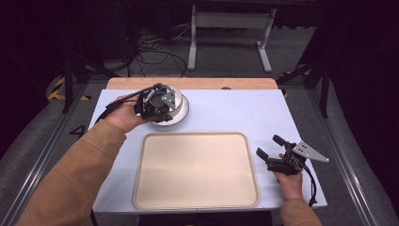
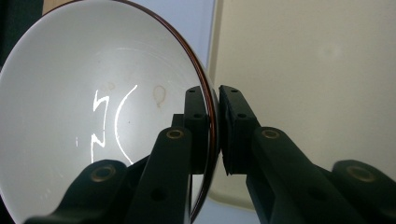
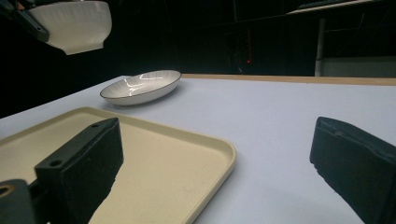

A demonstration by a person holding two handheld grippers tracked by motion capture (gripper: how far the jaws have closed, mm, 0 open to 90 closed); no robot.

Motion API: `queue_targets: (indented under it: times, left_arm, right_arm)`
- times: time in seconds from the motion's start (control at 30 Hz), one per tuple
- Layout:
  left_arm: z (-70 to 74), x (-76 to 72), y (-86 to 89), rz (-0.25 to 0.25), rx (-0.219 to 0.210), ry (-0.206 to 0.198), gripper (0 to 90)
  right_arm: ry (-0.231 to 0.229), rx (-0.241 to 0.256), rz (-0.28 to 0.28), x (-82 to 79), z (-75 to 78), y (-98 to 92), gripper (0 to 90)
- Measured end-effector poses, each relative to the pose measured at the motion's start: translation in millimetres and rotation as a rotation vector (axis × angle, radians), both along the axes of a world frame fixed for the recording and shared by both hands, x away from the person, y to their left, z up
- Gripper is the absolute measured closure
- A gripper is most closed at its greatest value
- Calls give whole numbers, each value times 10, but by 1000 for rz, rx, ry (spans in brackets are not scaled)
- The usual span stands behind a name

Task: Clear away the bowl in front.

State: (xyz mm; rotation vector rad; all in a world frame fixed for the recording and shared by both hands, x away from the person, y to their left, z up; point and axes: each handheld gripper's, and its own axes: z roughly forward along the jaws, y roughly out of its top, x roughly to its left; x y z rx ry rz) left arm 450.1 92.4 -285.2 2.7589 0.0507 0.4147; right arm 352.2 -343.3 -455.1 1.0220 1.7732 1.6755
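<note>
A white bowl (image 2: 70,116) with a thin dark rim hangs tilted in the air, and my left gripper (image 2: 212,100) is shut on its rim, one jaw inside and one outside. In the high view this gripper (image 1: 157,110) is at the far left of the table, over a white plate (image 1: 183,112). From the right gripper view the bowl (image 3: 74,25) floats well above the shallow, dark-rimmed plate (image 3: 140,87). My right gripper (image 1: 267,145) stands open and holds nothing, just right of the beige tray (image 1: 195,169), low over the table.
The beige tray (image 3: 154,154) takes up the near middle of the pale blue table top (image 1: 235,113) and has nothing on it. A wooden strip (image 1: 197,83) runs along the far edge. Dark floor, cables and a white stand (image 1: 230,21) lie beyond.
</note>
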Motion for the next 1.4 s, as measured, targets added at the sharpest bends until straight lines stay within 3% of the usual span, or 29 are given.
queue_targets:
  times: [0.33,0.7,1.23,1.4]
  left_arm:
    - [72,-331,-227,-110,39,8,829]
    - [107,-608,-359,-182,61,4,829]
    - [84,-889,-549,-305,84,14,829]
    - [61,-962,-595,-336,73,17,829]
  right_arm:
    - [2,1,2,1,0,-2,32]
    - [4,4,4,1,0,-1,32]
    - [5,14,7,1,1,0,32]
    - [7,17,6,2,1,1,32]
